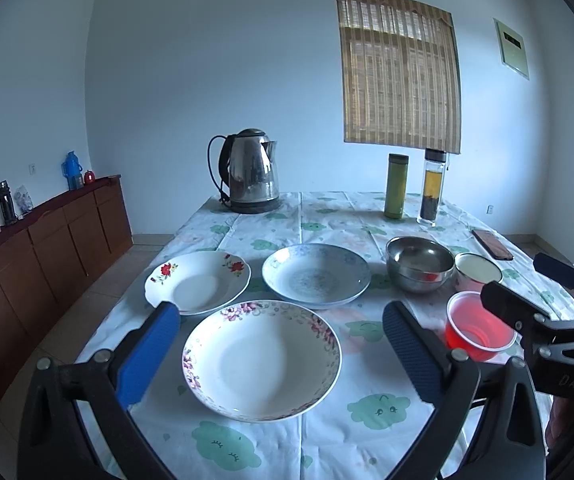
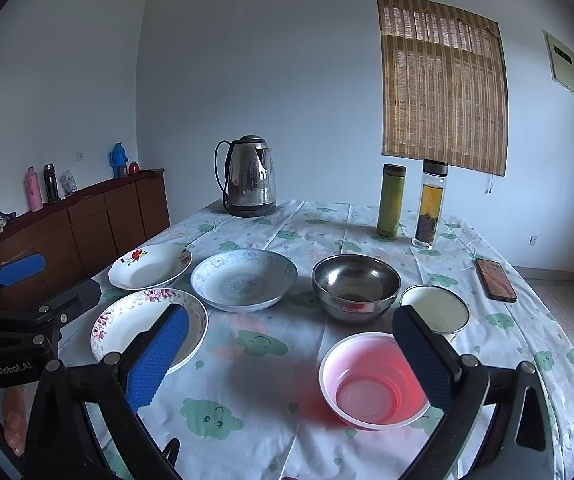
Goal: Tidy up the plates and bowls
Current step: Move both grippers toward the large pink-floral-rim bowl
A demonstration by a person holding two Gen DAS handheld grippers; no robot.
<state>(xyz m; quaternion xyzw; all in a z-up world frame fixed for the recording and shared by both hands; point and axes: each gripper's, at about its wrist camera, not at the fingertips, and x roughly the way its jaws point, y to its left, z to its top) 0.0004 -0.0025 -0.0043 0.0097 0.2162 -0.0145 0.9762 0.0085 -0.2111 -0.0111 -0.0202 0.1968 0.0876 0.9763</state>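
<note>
Both the left gripper (image 1: 281, 354) and right gripper (image 2: 291, 354) are hovering wide open and empty, so the glossy floral plate (image 1: 262, 360) at 6 o'clock and thin red plastic bowl (image 2: 373, 380) at 4 o'clock are risking slipping or buckling on the surface (image 2: 255, 440).

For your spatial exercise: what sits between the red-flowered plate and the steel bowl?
The blue-patterned plate lies between the red-flowered plate and the steel bowl, clearest in the right wrist view.
</note>
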